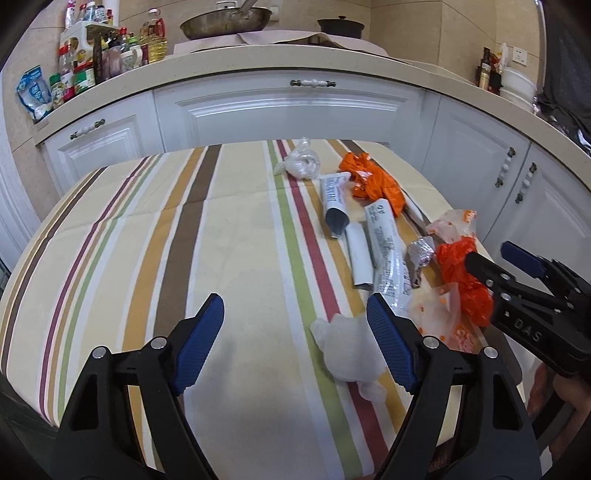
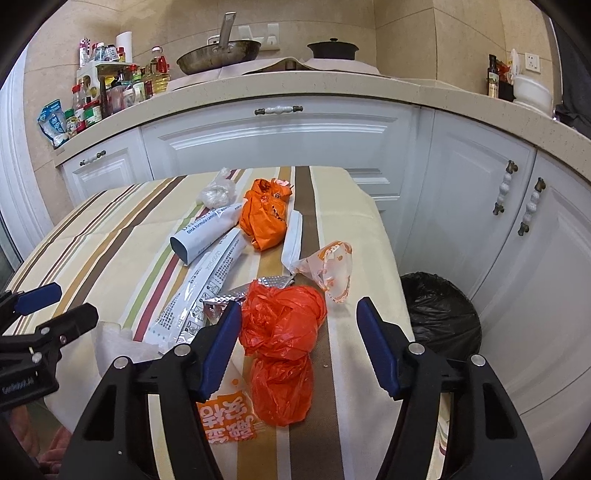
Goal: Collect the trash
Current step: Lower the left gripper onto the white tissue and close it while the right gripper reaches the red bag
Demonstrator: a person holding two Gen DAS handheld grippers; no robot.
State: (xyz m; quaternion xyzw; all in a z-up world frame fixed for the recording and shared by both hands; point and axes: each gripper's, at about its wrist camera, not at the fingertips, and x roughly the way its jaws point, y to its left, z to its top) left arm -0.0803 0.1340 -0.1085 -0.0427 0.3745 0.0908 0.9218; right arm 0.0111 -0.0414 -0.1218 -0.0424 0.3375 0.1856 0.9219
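Trash lies on a striped tablecloth (image 1: pixel 229 236). My left gripper (image 1: pixel 295 314) is open above the cloth; a crumpled white tissue (image 1: pixel 351 350) lies just inside its right finger. My right gripper (image 2: pixel 299 321) is open around a knotted red-orange plastic bag (image 2: pixel 284 321), which also shows in the left wrist view (image 1: pixel 461 273). Farther off lie an orange bag (image 2: pixel 264 218), white tubes (image 2: pixel 207 236), a long printed wrapper (image 2: pixel 199 295), foil (image 2: pixel 221 302), a clear bag with orange print (image 2: pixel 328 269) and a clear crumpled bag (image 2: pixel 218 192).
A bin with a black liner (image 2: pixel 439 314) stands on the floor right of the table. White cabinets (image 1: pixel 288 110) and a counter with bottles (image 1: pixel 85 62), a pan (image 1: pixel 225 22) and a pot stand behind. The right gripper shows at the right of the left wrist view (image 1: pixel 517 280).
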